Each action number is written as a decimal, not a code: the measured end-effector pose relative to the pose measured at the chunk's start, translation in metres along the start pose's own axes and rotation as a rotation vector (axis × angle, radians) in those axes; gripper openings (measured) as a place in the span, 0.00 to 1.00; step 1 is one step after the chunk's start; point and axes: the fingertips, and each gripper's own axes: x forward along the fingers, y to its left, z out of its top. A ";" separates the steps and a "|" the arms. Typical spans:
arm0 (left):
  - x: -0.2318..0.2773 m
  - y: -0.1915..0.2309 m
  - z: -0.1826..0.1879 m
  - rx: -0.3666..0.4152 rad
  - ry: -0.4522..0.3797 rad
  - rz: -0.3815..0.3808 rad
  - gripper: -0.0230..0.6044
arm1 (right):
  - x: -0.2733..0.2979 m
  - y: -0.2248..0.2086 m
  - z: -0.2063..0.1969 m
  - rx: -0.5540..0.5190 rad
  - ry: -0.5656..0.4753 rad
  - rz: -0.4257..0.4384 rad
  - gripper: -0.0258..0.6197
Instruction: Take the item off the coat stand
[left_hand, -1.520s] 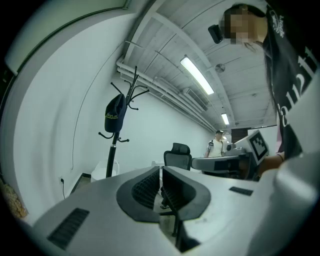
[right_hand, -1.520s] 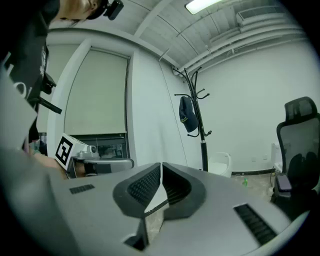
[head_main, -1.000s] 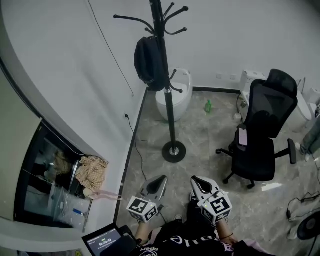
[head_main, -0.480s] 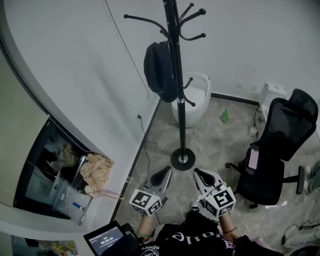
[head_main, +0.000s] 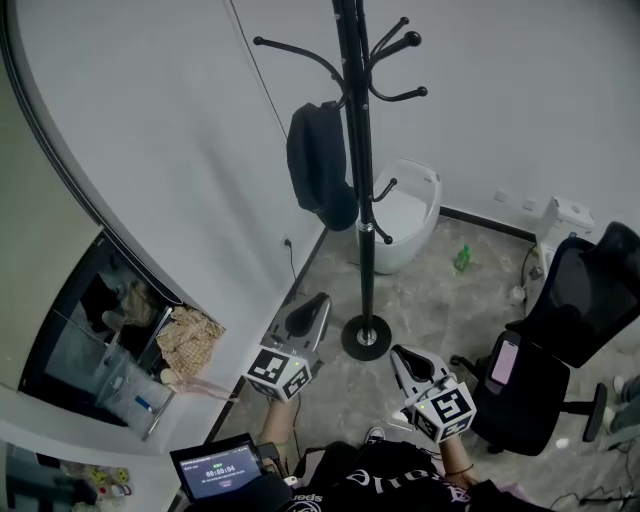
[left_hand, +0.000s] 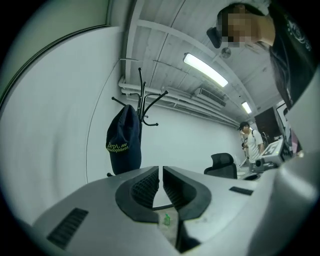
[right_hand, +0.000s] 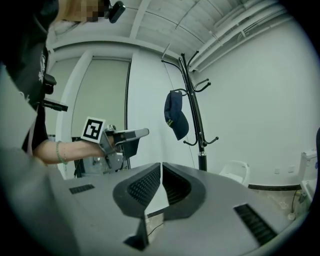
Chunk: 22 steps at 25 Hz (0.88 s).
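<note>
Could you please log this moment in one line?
cap: on coat stand | left gripper: shut, empty | right gripper: shut, empty

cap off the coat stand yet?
No, the dark cap hangs from a hook on the coat stand, beside its pole.

office chair (head_main: 585, 300), green bottle (head_main: 461, 259), white tub (head_main: 415, 200)

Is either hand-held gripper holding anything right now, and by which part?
Nothing is held. The left hand-held gripper and right hand-held gripper are both shut with nothing between their jaws. The dark cap hangs on the coat stand, untouched.
</note>
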 end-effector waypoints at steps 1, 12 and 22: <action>0.009 0.005 0.006 0.013 -0.002 -0.001 0.06 | 0.001 -0.006 -0.001 0.006 0.004 0.005 0.07; 0.079 0.073 0.088 0.140 -0.065 0.056 0.23 | 0.030 -0.028 -0.007 0.054 0.039 0.067 0.07; 0.144 0.132 0.109 0.191 -0.019 0.005 0.40 | 0.077 -0.051 0.010 0.044 0.020 0.021 0.08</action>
